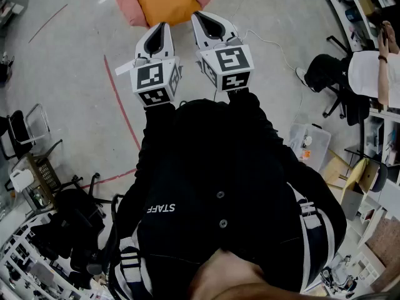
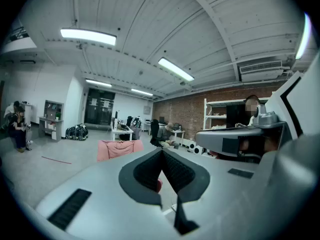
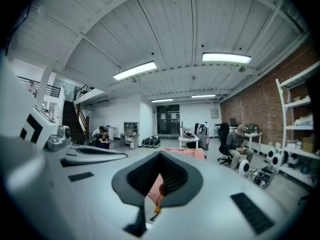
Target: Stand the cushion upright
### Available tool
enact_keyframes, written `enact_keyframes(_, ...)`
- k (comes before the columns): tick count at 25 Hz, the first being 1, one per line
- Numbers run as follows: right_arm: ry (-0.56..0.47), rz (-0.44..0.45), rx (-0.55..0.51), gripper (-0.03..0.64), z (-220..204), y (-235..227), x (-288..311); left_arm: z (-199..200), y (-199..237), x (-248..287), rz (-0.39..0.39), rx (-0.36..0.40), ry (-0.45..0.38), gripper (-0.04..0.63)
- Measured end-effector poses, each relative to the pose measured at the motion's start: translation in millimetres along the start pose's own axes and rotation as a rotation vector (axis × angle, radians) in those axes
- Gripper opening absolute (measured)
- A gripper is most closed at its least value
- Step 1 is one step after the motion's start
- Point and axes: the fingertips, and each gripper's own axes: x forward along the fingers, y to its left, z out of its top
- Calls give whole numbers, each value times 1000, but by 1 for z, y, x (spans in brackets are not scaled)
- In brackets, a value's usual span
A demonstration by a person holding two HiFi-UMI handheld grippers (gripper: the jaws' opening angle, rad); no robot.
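An orange cushion (image 1: 164,0) lies flat on a pink cushion (image 1: 127,6) on the floor, at the top of the head view. My left gripper (image 1: 164,25) and right gripper (image 1: 199,14) are held side by side just short of it, pointing at it, both shut with nothing between the jaws. In the left gripper view the pink cushion (image 2: 119,149) shows ahead, beyond the closed jaws. In the right gripper view the pink cushion (image 3: 187,153) lies ahead, and a sliver of pink and orange shows under the jaws.
A red tape line (image 1: 122,105) runs over the grey floor to the left. A white cable (image 1: 275,45) trails to the right. A seated person (image 1: 369,74), a clear plastic box (image 1: 309,144) and chairs (image 1: 31,136) stand at the sides.
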Motion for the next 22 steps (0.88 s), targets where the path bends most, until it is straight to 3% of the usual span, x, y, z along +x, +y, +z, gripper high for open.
enact_keyframes(8, -24, 7, 15, 14, 2, 12, 15, -4, 19, 3, -12, -6, 14, -2)
enact_keyframes(22, 66, 31, 17, 14, -32, 44, 44, -35, 57, 4, -20, -40, 74, 0)
